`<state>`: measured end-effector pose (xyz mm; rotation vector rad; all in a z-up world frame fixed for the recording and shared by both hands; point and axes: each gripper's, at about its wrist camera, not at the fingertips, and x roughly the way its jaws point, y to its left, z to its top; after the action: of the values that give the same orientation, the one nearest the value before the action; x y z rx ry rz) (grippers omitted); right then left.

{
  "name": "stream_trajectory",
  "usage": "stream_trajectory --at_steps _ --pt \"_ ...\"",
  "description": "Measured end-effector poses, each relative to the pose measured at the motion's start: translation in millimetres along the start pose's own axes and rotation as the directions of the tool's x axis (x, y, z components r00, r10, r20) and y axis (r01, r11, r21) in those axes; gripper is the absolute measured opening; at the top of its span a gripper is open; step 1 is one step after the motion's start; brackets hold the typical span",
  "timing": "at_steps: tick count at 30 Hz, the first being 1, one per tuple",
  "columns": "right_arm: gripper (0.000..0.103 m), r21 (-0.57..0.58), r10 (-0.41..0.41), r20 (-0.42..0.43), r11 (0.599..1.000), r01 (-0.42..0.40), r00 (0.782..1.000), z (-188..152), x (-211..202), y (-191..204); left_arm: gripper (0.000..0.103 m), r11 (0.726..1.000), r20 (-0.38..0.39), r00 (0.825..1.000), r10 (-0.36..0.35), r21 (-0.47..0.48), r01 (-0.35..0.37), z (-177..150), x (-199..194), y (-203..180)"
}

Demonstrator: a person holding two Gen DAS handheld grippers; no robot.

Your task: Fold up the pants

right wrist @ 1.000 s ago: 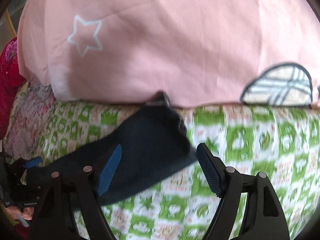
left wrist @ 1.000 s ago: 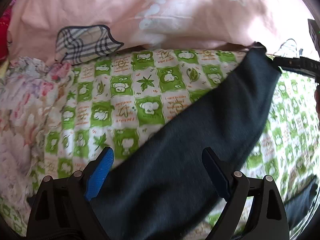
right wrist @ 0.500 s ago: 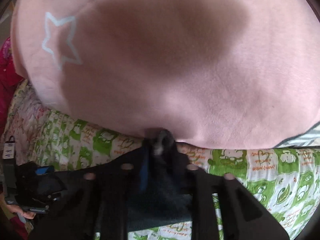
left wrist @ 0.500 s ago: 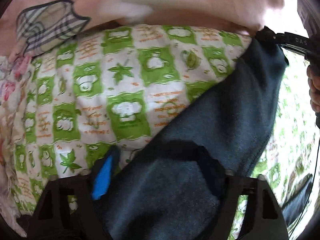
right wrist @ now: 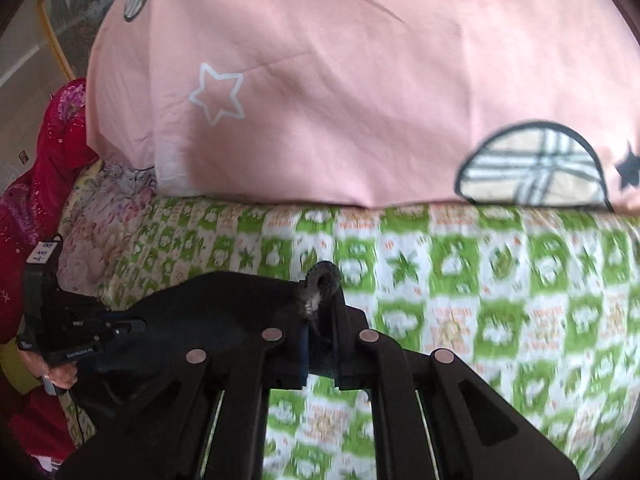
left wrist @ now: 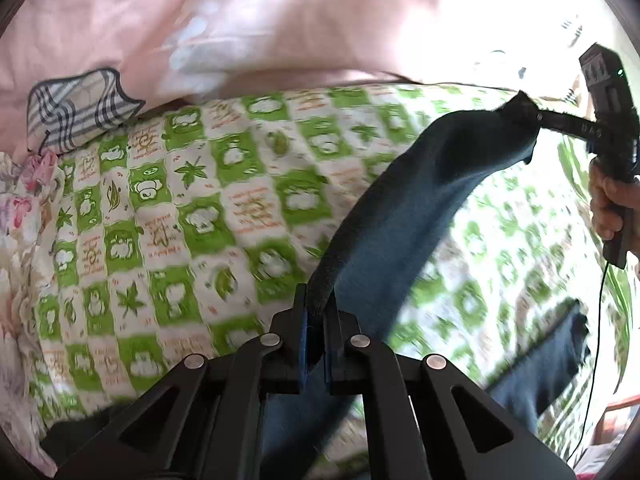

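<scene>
Dark blue pants (left wrist: 420,200) hang stretched above the bed between my two grippers. In the left wrist view my left gripper (left wrist: 318,312) pinches one edge of the cloth, its jaws closing tight on it. The right gripper (left wrist: 534,116) grips the far end at the upper right, held by a hand (left wrist: 604,204). In the right wrist view the right gripper (right wrist: 320,308) is closing on a bunched corner of the pants (right wrist: 208,312), and the left gripper (right wrist: 132,325) holds the other end at the left. One pant leg (left wrist: 548,364) trails down at the lower right.
A green-and-white checked sheet (right wrist: 480,280) covers the bed. A bulky pink duvet (right wrist: 360,80) with star and plaid patches lies along the far side. Floral bedding (left wrist: 16,240) sits at the left and a red cloth (right wrist: 52,160) beyond it.
Both grippers went from open to shut on the pants. The cloth, which lay flat on the sheet, now hangs lifted and stretched between them, and both have drawn back from the duvet.
</scene>
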<state>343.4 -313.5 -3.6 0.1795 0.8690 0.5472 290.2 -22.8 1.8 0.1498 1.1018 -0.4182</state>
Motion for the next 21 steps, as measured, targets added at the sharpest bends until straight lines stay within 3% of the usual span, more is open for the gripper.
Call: stream_trajectory --at_steps 5,12,21 --pt "0.009 0.033 -0.009 -0.026 0.999 0.010 1.000 -46.9 -30.2 -2.1 0.003 0.998 0.027 0.999 -0.045 0.032 0.045 -36.3 -31.6 -37.1" --pt "0.009 0.047 -0.063 -0.081 0.997 0.067 0.995 -120.1 -63.2 4.0 0.003 0.994 0.001 0.997 -0.076 0.074 0.075 -92.4 -45.9 -66.1" --pt "0.009 0.032 -0.124 -0.102 0.991 0.128 0.987 -181.7 -98.3 16.0 0.003 0.985 -0.028 0.992 -0.121 0.118 0.124 -144.6 -68.0 -91.4"
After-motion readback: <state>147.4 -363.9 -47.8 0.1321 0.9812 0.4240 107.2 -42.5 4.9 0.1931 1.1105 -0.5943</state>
